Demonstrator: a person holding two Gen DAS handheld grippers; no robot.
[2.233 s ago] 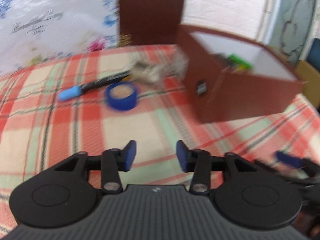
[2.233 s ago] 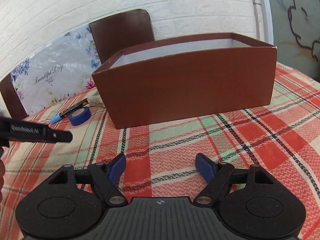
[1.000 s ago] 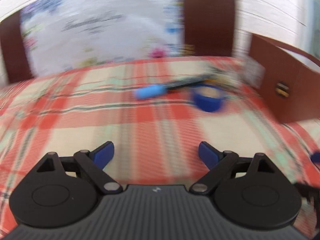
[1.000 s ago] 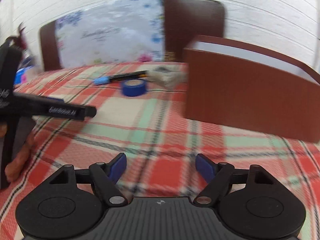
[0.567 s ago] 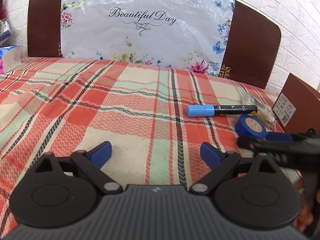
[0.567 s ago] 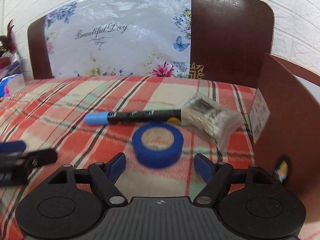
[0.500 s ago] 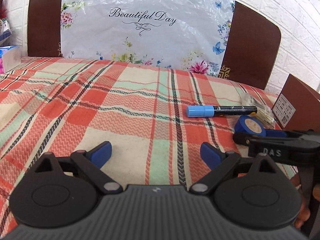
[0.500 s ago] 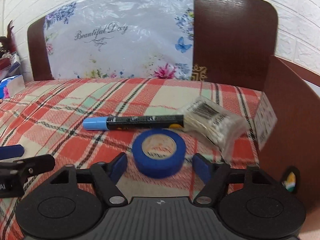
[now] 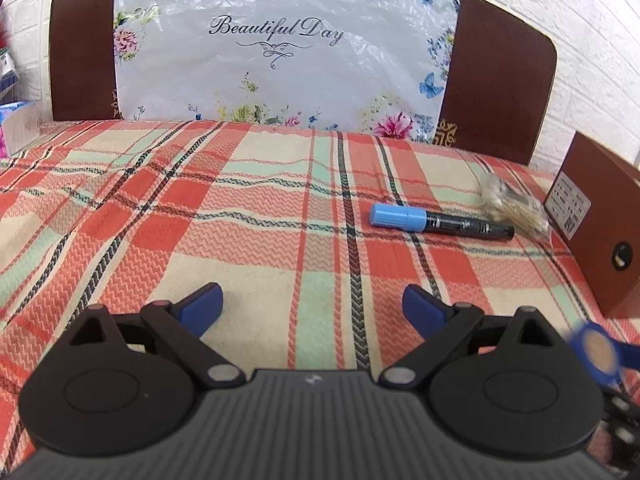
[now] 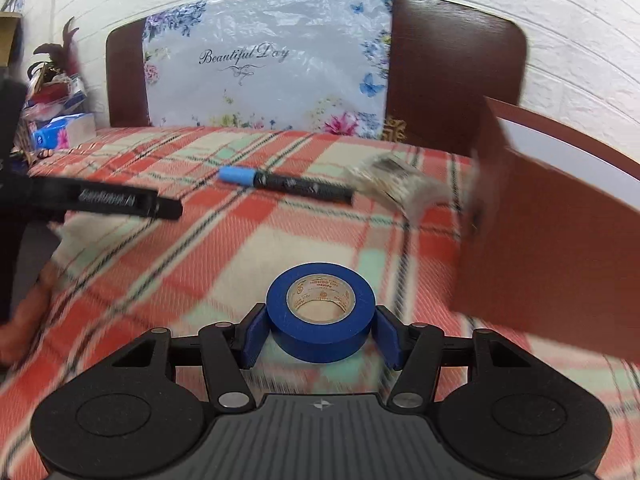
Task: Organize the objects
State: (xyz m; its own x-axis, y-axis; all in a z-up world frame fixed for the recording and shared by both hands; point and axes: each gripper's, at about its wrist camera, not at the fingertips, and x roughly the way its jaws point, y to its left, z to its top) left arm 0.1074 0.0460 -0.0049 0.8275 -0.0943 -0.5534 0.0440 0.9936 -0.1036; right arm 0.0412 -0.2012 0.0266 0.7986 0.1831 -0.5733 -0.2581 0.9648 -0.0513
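My right gripper is shut on a roll of blue tape and holds it above the plaid cloth; the roll also shows blurred at the right edge of the left wrist view. My left gripper is open and empty over the cloth. A black marker with a blue cap lies further back, with a clear bag of cotton swabs beside it. The brown box stands at the right.
A plaid cloth covers the table. A chair back with a flowered plastic bag stands behind it. A tissue pack lies at the far left. The left gripper's finger reaches in from the left of the right wrist view.
My right gripper has closed on the blue tape and lifted it off the cloth, pulling it back and rightward. The left gripper stays open and has shifted slightly.
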